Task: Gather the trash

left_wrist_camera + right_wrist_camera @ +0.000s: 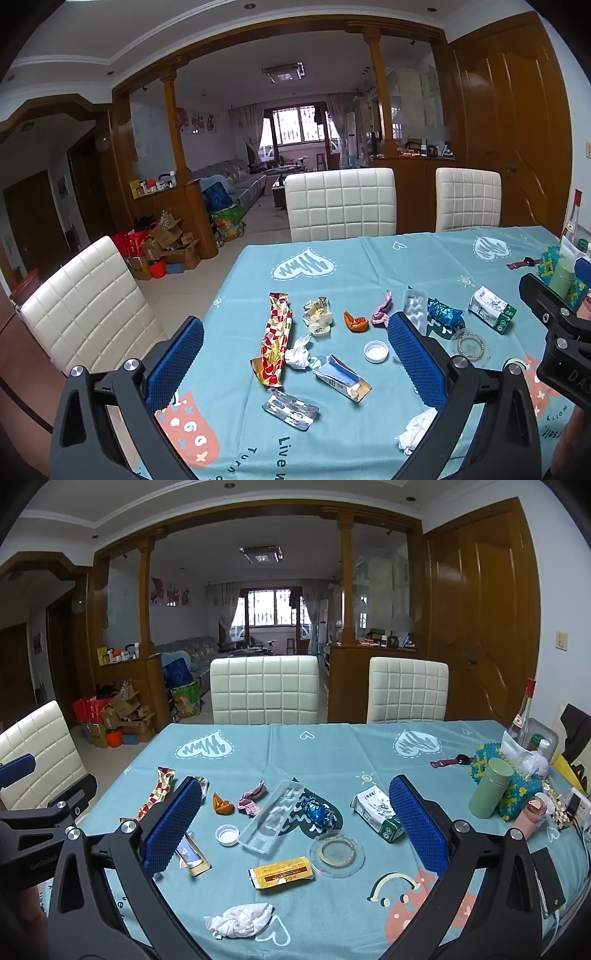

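Both tongs hang over the table with their blue bumpy pads wide apart and nothing between them; the left gripper [295, 343] and the right gripper [295, 812] both tip down a little toward the mess.

The trash is scattered on the cloth in front of the tongs. Between the left pads lies a long shiny red and gold wrapper [275, 347], crinkled, its long side running away from the tongs; just beside its near end sit a small scrunched white tissue [298, 352] and a torn-open blue and white carton [341, 376], which points slantwise toward the right pad; nearer still is a silver foil pill sheet [291, 408], flat and dented; a round white bottle cap [376, 350] lies close to the right pad.

Between the right pads I see a clear plastic tray [271, 819], long and thin, slanting away to the right; a yellow packet [282, 872] lying almost sideways; a round glass ashtray [337, 853]; a shiny blue foil wrapper [317, 812]; a soft crumpled white tissue ball [242, 919] nearest of all; a squashed white and green box [376, 812] just beside the right pad.

The tablecloth [332, 753] is smooth and teal with white hearts; padded white chairs [264, 688] stand behind it, and brown wooden doors [480, 620] off to the right.
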The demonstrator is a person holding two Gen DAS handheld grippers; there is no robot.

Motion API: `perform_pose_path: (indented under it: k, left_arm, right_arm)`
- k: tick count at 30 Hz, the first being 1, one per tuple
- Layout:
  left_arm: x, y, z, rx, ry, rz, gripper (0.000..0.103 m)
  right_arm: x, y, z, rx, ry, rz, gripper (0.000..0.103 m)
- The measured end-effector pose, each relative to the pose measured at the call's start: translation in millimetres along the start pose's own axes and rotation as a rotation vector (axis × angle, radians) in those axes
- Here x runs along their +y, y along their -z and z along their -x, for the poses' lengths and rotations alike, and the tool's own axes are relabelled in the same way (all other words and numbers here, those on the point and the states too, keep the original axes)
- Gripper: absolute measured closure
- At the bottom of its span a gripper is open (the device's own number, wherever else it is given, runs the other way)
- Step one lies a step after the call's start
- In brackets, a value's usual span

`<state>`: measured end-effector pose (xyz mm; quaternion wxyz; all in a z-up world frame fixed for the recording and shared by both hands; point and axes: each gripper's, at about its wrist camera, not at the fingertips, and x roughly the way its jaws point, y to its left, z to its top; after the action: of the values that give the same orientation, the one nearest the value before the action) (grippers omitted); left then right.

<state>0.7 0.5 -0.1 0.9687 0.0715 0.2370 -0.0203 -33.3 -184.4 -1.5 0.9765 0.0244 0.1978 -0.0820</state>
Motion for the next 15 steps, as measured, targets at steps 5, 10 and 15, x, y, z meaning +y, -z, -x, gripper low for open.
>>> perform_pose_path:
  k: [5,10,15]
  left_arm:
    - [1.3,-0.2,0.4,-0.008,-0.002,-0.001,0.006]
    - [-0.7,-0.1,0.4,-0.005,-0.006,-0.008,0.006]
    - [-1.7,2.1,0.8,-0.004,0.004,-0.008,0.006]
  right_arm:
    - [0.3,-0.1,0.1,0.002,-0.001,-0.001,0.003]
    - [-0.8,-0.1,0.1,0.004,-0.004,-0.005,0.003]
    - [-1.8,0.2,0.3,0.004,0.0,-0.005,0.003]
